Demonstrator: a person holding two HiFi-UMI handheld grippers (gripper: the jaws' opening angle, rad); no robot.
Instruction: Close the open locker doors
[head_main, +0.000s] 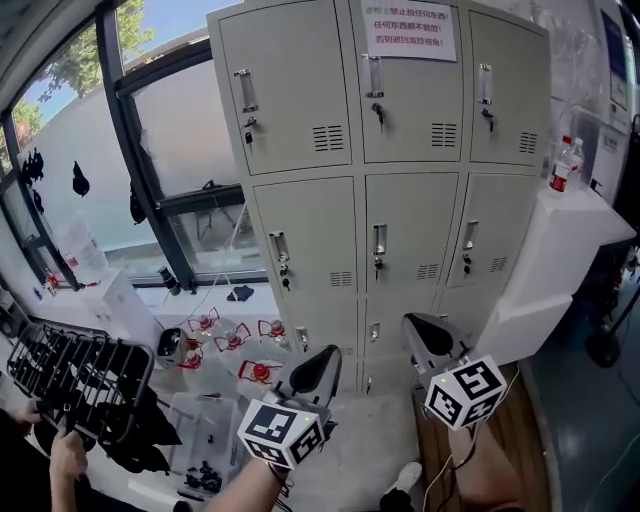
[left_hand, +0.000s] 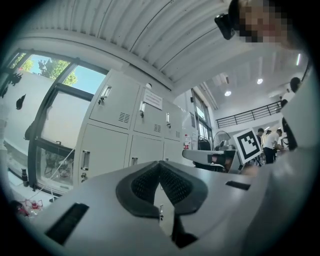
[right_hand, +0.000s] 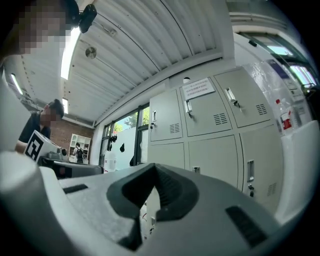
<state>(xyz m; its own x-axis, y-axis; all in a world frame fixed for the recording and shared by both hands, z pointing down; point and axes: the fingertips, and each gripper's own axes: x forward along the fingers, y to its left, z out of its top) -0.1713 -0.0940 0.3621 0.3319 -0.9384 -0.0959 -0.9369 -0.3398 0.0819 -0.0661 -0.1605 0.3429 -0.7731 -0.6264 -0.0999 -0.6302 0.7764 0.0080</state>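
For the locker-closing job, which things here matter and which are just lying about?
Job: lockers, visible doors all shut; left gripper and right gripper, both shut and empty.
Lying about: black wire rack, bottles on the white counter, posted notice.

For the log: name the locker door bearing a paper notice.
The top-row middle door: a white sheet with red print sits on it; no other door shows one.

Pale grey locker doors (head_main: 410, 235), three columns, upright, every visible one shut flush
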